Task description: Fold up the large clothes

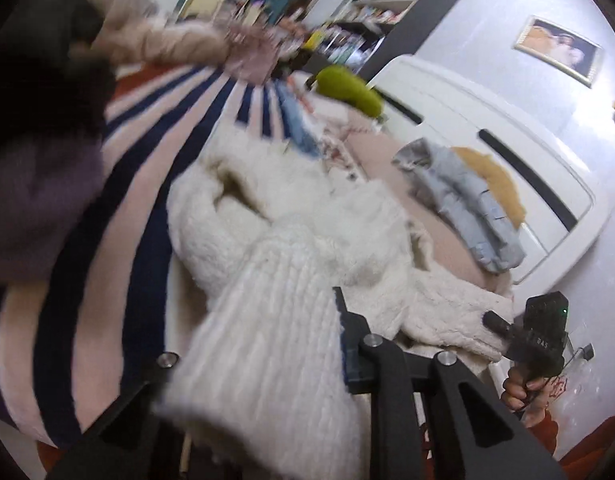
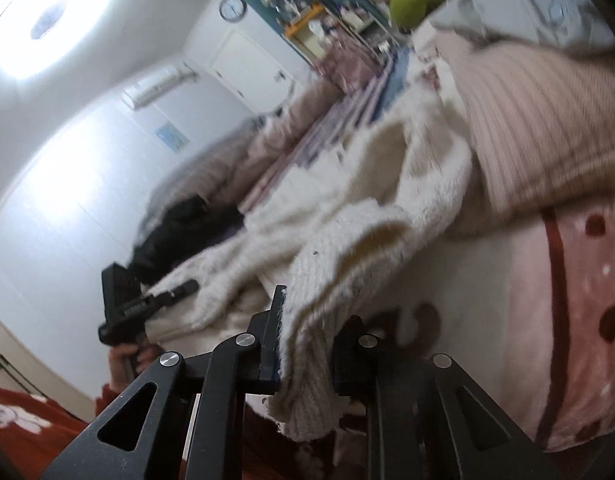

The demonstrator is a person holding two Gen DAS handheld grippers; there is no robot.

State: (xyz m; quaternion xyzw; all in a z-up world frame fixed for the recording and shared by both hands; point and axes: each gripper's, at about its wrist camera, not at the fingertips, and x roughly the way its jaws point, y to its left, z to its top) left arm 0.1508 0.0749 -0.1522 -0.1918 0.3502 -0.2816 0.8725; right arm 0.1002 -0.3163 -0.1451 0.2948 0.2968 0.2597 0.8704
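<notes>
Both claws [image 1: 263,360] [image 2: 307,344] grip cream sweater [image 1: 307,220], stretched between them.

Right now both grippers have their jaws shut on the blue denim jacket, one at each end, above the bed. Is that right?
Not quite. Both are clamped on the white knit sweater, not the denim jacket, which lies untouched further up the bed. The left wrist view shows the left gripper closed on its ribbed edge; the right wrist view shows the right gripper pinching another edge.
</notes>
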